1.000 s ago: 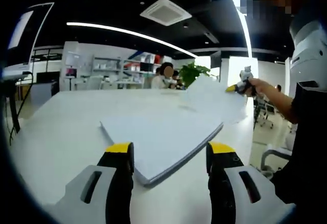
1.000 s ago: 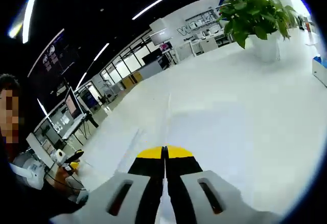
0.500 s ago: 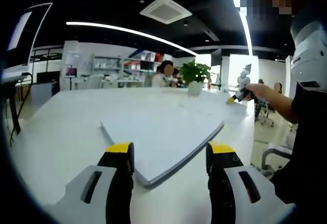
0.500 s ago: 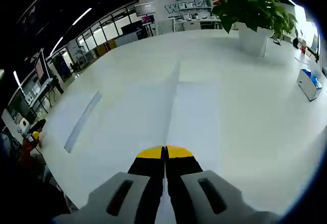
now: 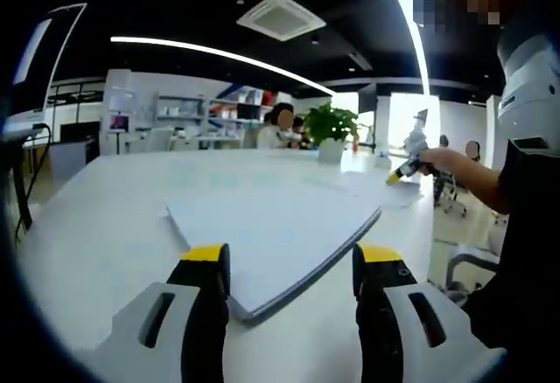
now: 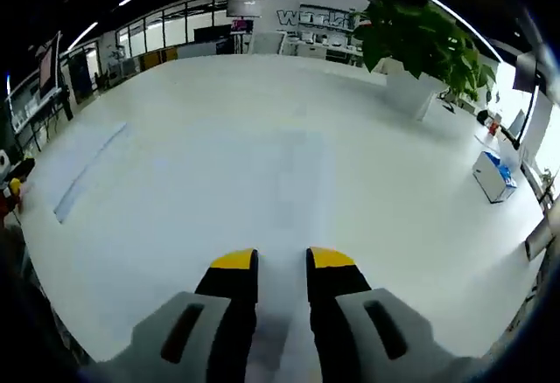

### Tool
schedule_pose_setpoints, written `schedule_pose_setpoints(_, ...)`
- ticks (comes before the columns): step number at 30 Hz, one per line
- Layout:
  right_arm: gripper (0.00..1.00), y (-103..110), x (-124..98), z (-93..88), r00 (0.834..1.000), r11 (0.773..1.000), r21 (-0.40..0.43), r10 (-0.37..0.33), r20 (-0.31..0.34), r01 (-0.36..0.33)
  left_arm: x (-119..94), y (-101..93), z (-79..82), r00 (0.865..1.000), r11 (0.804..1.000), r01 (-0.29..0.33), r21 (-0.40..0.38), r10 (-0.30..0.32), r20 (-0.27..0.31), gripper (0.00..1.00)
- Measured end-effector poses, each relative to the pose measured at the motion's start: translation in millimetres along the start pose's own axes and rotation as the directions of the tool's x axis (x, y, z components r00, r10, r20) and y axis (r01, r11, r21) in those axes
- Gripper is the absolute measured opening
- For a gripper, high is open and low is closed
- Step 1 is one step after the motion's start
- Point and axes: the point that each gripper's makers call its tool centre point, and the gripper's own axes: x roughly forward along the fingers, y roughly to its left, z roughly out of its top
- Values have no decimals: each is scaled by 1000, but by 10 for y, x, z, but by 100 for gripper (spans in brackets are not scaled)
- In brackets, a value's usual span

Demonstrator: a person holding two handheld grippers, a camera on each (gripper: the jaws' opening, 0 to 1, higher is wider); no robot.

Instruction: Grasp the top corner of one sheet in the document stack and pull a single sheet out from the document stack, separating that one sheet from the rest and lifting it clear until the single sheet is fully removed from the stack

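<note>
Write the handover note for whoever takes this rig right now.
Left gripper: open, jaws either side of the stack's near corner, gripping nothing.
Right gripper: jaws parted, low over the table, with the pulled sheet lying flat under and ahead of them; seen from the left gripper view at the table's far right, by the plant.
Done: one sheet looks clear of the stack and set down apart from it.
Left: confirm it is a single sheet; back the right gripper off.
</note>
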Motion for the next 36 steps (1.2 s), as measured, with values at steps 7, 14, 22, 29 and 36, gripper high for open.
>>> schedule_pose_setpoints(7,39,-261,57,23,999,999,4,-38,12,38,-5,2,-25,1000,1000,-1,-1,1,-3,56)
schedule_pose_setpoints(14,45,-382,58,16,998,998,16,-64,26,64,7,9,-46,1000,1000,-4,-4,4,-3,56)
schedule_pose_setpoints(22,47,-430,-24,70,990,994,17,-113,84,112,15,-10,-52,1000,1000,0,-3,0,-8,56)
schedule_pose_setpoints(29,48,-197,-337,572,933,989,-30,-127,336,145,-9,-2,-20,1000,1000,0,14,0,-13,56)
schedule_pose_setpoints(36,50,350,-483,817,866,979,-151,-41,498,134,9,28,6,1000,999,-10,44,11,-22,56)
